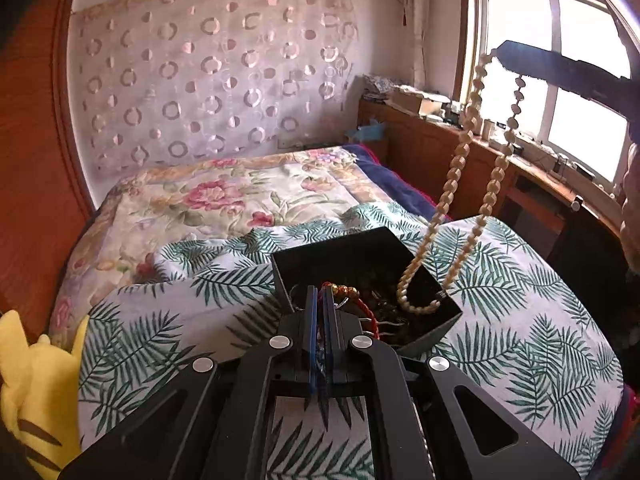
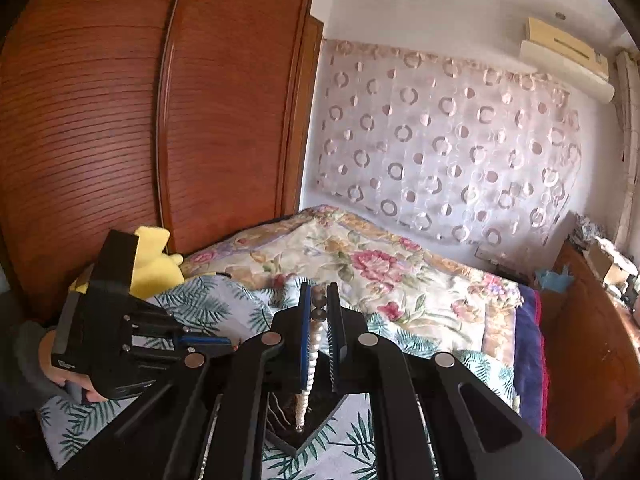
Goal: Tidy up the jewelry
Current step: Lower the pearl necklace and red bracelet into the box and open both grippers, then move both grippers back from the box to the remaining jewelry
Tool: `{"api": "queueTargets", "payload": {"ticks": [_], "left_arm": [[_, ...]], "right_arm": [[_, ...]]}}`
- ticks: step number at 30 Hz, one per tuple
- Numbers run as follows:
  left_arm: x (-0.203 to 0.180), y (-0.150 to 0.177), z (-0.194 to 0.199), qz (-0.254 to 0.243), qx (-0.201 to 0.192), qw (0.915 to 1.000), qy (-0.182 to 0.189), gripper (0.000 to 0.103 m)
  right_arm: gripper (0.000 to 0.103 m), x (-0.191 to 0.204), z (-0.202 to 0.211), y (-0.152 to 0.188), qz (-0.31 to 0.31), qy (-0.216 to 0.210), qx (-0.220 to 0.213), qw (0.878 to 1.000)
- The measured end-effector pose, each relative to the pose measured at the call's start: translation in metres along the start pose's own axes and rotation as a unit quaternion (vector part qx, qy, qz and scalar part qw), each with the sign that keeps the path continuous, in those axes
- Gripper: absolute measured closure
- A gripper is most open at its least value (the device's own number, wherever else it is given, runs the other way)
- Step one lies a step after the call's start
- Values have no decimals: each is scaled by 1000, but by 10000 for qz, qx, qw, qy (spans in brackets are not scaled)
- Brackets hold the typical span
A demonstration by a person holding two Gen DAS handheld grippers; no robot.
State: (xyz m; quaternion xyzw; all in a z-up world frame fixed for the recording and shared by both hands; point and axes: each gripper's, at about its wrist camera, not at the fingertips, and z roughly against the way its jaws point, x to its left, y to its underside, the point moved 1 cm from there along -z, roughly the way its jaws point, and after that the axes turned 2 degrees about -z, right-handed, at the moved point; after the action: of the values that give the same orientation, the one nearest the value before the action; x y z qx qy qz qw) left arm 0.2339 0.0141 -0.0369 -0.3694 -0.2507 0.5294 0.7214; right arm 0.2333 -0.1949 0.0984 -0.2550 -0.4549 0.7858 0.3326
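L gripper [image 1: 320, 294] shut at black box [image 1: 362, 250] rim – R gripper [image 2: 319, 294] pinching bead necklace [image 1: 452, 184].

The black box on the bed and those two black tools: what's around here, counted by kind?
Black open-top jewelry box: 1
Cream beaded necklace strand, hanging from the right gripper into the box: 1
Red cord bracelet with gold beads, at the left gripper: 1
Handheld grippers: 2
Yellow plush toy: 1
Total: 6
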Motion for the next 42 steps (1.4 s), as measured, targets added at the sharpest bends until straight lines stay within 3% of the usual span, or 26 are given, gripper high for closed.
{"api": "queueTargets", "payload": {"ticks": [11,22,27,30,31,37,42], "left_arm": [[-4,2,-34,-9,252,9997,65,101],[-7,5,-40,-46,326,9994,57,100],[-5,7,-35,-15,271,9996,36,76],[-4,7,-30,22,228,9997,14,63],[-3,7,-28,42,199,9998,9,58],[-3,17,-10,107,123,9999,-20,40],[-1,34,8,119,110,9999,2,28]], "right_arm": [[94,-12,-54,46,-239,-219,634,9975],[94,-21,-98,77,-524,-322,1157,9914],[93,-21,-101,80,-589,-350,1217,9902],[76,-21,-98,79,-620,-351,1167,9906],[75,-21,-95,79,-641,-352,1137,9908],[75,-17,-70,87,-709,-319,1051,9914],[75,1,-47,120,-721,-385,1299,9882]]}}
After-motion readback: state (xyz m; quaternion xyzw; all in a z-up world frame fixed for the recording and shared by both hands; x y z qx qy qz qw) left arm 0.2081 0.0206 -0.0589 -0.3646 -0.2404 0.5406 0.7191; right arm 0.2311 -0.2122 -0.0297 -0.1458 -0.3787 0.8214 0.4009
